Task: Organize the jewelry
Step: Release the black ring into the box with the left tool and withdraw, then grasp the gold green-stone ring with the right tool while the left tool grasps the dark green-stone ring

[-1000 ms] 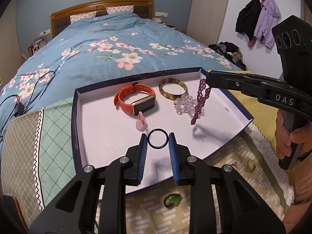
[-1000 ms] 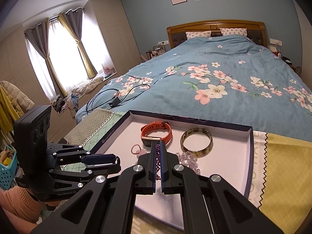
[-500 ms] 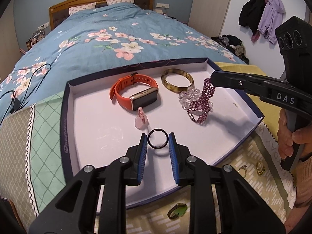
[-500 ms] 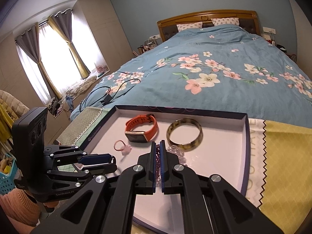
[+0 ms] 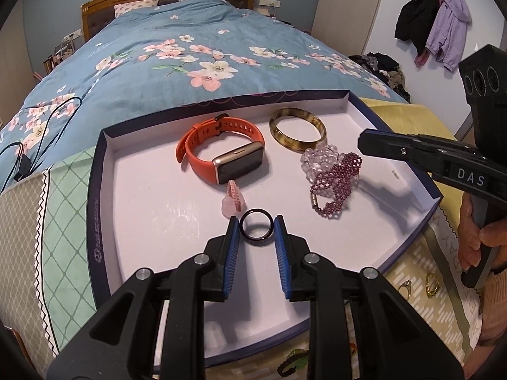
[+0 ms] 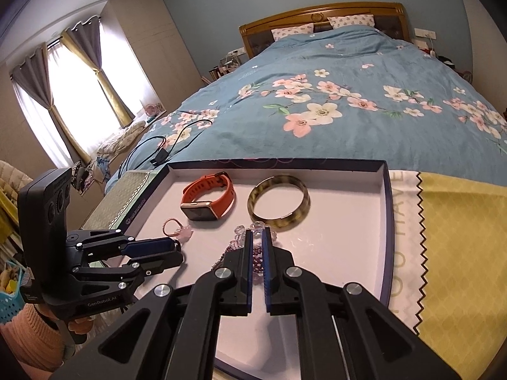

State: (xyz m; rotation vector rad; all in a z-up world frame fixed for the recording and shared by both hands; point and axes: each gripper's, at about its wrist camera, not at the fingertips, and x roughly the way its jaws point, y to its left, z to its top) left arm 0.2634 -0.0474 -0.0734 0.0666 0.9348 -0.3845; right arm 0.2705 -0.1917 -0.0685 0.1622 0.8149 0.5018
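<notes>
A white tray [image 5: 95, 205] with a dark blue rim lies on the bed's end. In it are an orange smartwatch [image 5: 221, 152], a tortoiseshell bangle [image 5: 298, 133], a clear crystal bracelet [image 5: 320, 158] and a pink ring [image 5: 233, 201]. My left gripper [image 5: 255, 221] is shut on a black ring [image 5: 255, 228] and holds it just over the tray floor, near the pink ring. My right gripper [image 6: 257, 234] is low over the crystal bracelet [image 6: 240, 234]. Its jaws are opening, with one end of the purple bead bracelet [image 5: 332, 183] still between the pads. The rest of that bracelet lies on the tray.
Outside the tray, near its front right corner, two gold rings [image 5: 432, 283] lie on the patterned cloth. A green ring [image 5: 294, 361] lies below the tray's front edge. A black cable [image 5: 19, 164] trails over the floral bedspread at the left. A person's hand [image 5: 475, 240] grips the right handle.
The purple bracelet hung free from the right gripper a second ago and has come down onto the tray beside the crystal bracelet. The left gripper moved a little further over the tray with the ring.
</notes>
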